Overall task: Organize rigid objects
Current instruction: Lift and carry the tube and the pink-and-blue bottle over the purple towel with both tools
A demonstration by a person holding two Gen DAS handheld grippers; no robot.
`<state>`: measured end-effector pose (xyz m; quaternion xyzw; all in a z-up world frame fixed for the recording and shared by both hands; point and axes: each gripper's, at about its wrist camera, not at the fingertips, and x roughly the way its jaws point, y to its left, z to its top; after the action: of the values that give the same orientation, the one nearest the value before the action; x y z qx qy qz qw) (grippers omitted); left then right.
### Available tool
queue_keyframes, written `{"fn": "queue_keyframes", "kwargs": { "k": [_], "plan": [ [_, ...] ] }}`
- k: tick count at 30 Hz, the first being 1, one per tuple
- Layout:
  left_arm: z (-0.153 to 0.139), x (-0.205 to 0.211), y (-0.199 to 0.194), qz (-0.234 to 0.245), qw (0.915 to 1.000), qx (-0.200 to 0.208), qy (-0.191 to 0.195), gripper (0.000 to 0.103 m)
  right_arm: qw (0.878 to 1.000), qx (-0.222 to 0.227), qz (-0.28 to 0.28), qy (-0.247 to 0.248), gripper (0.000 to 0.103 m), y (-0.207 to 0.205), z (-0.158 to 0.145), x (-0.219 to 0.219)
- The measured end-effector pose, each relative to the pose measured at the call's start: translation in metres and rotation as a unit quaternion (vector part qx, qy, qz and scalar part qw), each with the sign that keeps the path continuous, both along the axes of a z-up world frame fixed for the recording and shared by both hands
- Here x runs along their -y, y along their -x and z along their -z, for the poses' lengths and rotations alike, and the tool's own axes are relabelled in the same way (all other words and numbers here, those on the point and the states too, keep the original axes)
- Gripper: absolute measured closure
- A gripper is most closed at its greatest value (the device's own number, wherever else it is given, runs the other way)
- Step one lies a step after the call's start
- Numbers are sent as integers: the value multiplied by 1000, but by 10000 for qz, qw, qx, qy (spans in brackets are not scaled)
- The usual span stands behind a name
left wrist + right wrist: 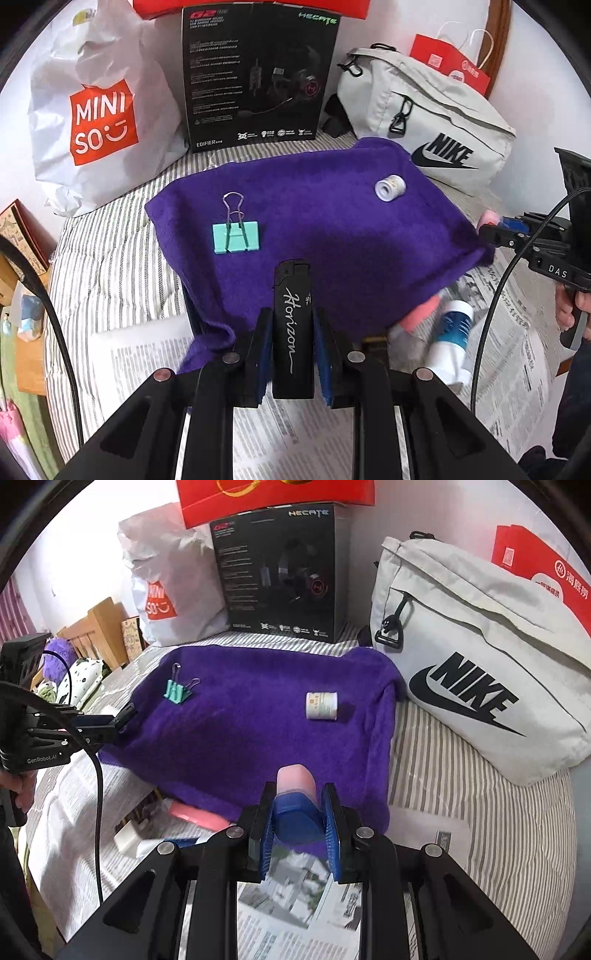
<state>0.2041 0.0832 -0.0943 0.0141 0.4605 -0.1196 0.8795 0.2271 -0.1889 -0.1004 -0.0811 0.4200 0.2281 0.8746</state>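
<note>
1. White Miniso shopping bag (92, 110), far left, standing against the wall on the striped bedsheet (110, 251).
2. Black headset box (255, 74), upright beside the bag, with a red box (273, 498) lying on top of it.
3. Purple towel (314, 229), spread across the middle of the bed; one corner hangs over sheets of newspaper (147, 365).
4. Mint-green binder clip (236, 238), on the left part of the towel, wire handles pointing towards the wall.
5. Left gripper (291, 332), fingers clenched on a black lighter (291, 325) lettered "Horizon". The lighter sits lengthwise between the blue pads, its top poking out over the towel's near edge.
6. Small white roll (389, 188), on its side on the right part of the towel, well apart from the clip.
7. White-and-blue bottle (452, 332), lying on the newspaper just off the towel's near right corner, beside a pink item (421, 314) half under the cloth.
8. Right gripper (299, 819), fingers clenched on a blue-and-pink object (297, 797); blue part between the pads, pink end pointing out over the towel's near edge.
9. Grey Nike bag (480, 657), leaning at the right of the towel.
10. Red paper bag (535, 565), behind the Nike bag, far right.
</note>
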Motion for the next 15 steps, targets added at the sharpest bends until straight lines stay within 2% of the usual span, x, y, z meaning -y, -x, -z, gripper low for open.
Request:
{"fn": "queue_keyframes", "kwargs": {
  "k": [15],
  "plan": [
    [26, -12, -41, -240, 9993, -296, -4, 82, 9997, -182, -2, 192, 79, -52, 24, -8]
  ]
}}
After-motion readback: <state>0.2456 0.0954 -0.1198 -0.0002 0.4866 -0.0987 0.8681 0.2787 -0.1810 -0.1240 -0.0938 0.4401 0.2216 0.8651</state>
